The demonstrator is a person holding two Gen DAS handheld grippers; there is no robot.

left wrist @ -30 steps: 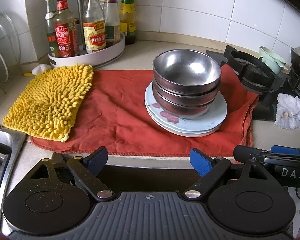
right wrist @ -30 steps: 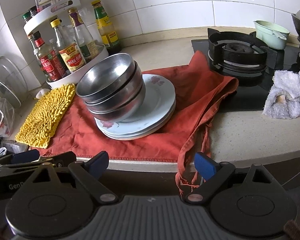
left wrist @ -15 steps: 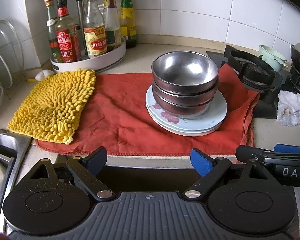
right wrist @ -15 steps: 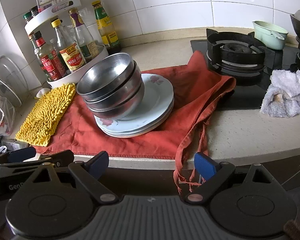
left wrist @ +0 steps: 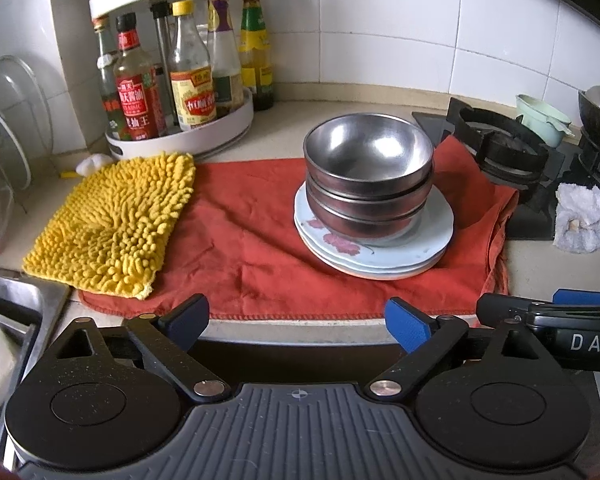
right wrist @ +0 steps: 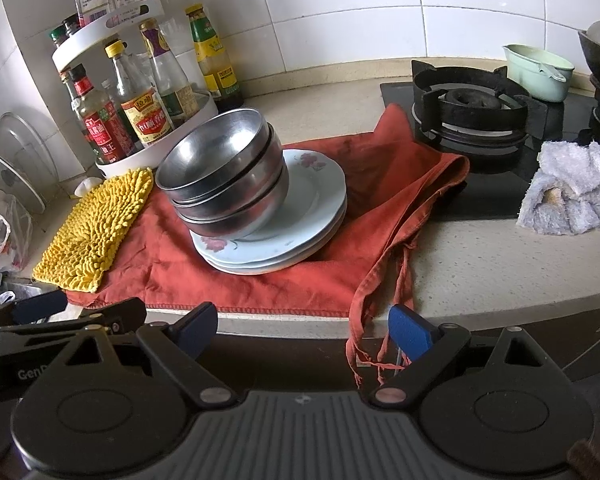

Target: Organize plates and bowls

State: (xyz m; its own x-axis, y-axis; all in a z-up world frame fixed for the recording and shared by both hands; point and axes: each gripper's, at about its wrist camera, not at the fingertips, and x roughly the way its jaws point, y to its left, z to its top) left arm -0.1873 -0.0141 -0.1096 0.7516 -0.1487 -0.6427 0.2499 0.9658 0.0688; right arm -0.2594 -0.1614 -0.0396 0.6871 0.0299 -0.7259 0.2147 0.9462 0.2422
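Three nested steel bowls (left wrist: 366, 176) (right wrist: 226, 176) stand on a stack of pale blue flowered plates (left wrist: 428, 236) (right wrist: 312, 216), all on a red cloth (left wrist: 236, 240) (right wrist: 380, 216) on the counter. My left gripper (left wrist: 296, 322) is open and empty, in front of the counter edge, well short of the stack. My right gripper (right wrist: 300, 326) is open and empty, also below the counter edge. Each gripper shows at the side of the other's view.
A yellow chenille mitt (left wrist: 116, 220) lies on the cloth's left. A white turntable of sauce bottles (left wrist: 172, 92) stands behind. A gas stove (right wrist: 468, 108), a green bowl (right wrist: 538, 72) and a white rag (right wrist: 572, 192) are at right. A sink (left wrist: 8, 312) is at left.
Both grippers have drawn back and risen a little from the counter, so the stack looks slightly farther. Nothing on the counter has moved.
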